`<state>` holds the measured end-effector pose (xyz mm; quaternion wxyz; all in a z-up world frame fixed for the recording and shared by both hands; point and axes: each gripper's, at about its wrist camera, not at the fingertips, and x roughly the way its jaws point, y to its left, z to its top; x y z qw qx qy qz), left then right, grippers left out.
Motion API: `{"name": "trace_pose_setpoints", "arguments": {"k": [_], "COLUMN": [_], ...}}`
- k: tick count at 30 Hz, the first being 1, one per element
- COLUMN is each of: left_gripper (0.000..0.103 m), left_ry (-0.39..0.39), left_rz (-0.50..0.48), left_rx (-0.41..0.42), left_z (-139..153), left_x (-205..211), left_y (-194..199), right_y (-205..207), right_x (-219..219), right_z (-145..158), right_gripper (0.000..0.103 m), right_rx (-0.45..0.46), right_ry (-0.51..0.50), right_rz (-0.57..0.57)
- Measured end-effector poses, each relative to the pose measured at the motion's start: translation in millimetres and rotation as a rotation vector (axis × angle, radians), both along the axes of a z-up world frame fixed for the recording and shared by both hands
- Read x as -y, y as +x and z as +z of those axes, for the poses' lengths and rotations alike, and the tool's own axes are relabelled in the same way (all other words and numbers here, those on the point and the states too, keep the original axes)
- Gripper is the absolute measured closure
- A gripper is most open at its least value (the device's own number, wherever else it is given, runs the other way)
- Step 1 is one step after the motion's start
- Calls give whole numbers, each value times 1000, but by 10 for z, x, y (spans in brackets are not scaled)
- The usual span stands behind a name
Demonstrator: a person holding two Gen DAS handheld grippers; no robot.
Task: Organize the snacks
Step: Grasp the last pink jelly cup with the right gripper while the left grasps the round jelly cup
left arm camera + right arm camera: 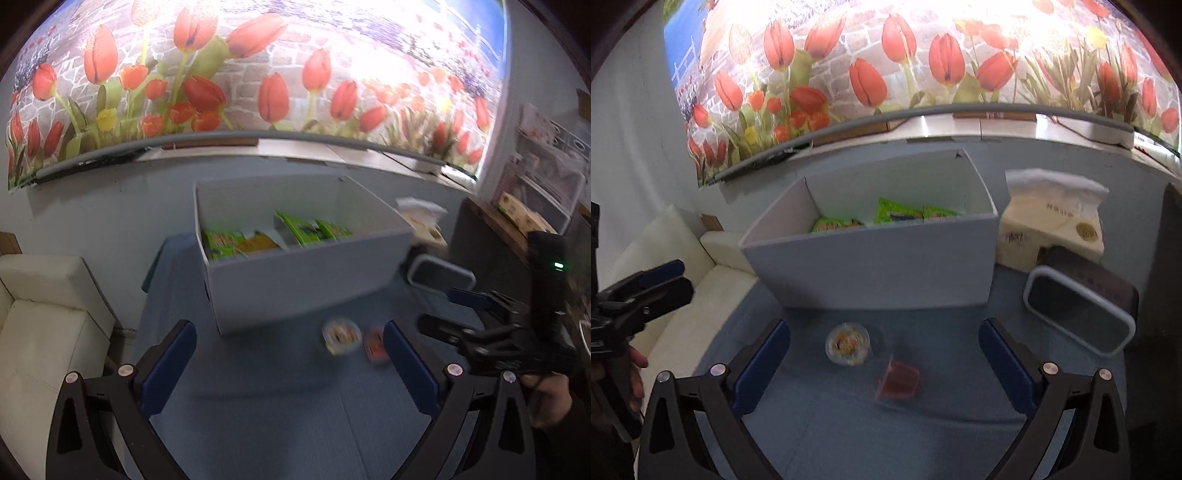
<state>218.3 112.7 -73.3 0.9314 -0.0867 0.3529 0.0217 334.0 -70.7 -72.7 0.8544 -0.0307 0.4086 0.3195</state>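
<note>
A white box [306, 280] [871, 269] stands on the blue table and holds green snack packs [221, 243] [897, 212] and a yellow pack [258, 243]. In front of it lie a clear jelly cup [340, 336] [847, 344] and a red jelly cup [375, 345] [899, 380]. My left gripper [290, 365] is open and empty, above the table in front of the box. My right gripper [884, 363] is open and empty, with both cups between its fingers' span below. The right gripper also shows at the right of the left wrist view [465, 314].
A cream tissue pack [1052, 229] and a grey-rimmed lid or tray [1078, 314] lie right of the box. A white sofa [40, 332] stands left of the table. A tulip mural covers the wall behind.
</note>
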Motion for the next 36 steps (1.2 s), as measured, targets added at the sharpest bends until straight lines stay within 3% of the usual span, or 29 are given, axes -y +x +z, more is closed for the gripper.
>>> {"name": "trace_pose_setpoints", "arguments": {"k": [5, 11, 17, 19, 27, 31, 36], "left_gripper": [0, 0, 0, 0, 0, 0, 0], "left_ry": [-41, -90, -115, -112, -64, -62, -2], "left_rz": [-17, -22, -8, 1, -7, -10, -19], "left_rx": [-11, -42, -83, -90, -113, -129, -150], "left_z": [-188, -364, -537, -568, -665, -749, -874], "left_x": [241, 348, 314, 305, 316, 340, 486], "left_y": [-447, -709, -746, -725, -401, -55, 393], "right_y": [-57, 64, 172, 172, -67, -313, -602], "right_x": [2, -80, -140, -170, -23, 194, 505], "right_z": [-356, -649, -744, -746, -618, -450, -289], "right_gripper": [0, 0, 37, 69, 70, 69, 69], "right_rx": [-63, -125, -141, -140, -81, -53, -42], "right_ry": [-21, -50, -63, -79, -54, -26, 1], "right_rz": [-29, -97, -98, -77, -32, -19, -27]}}
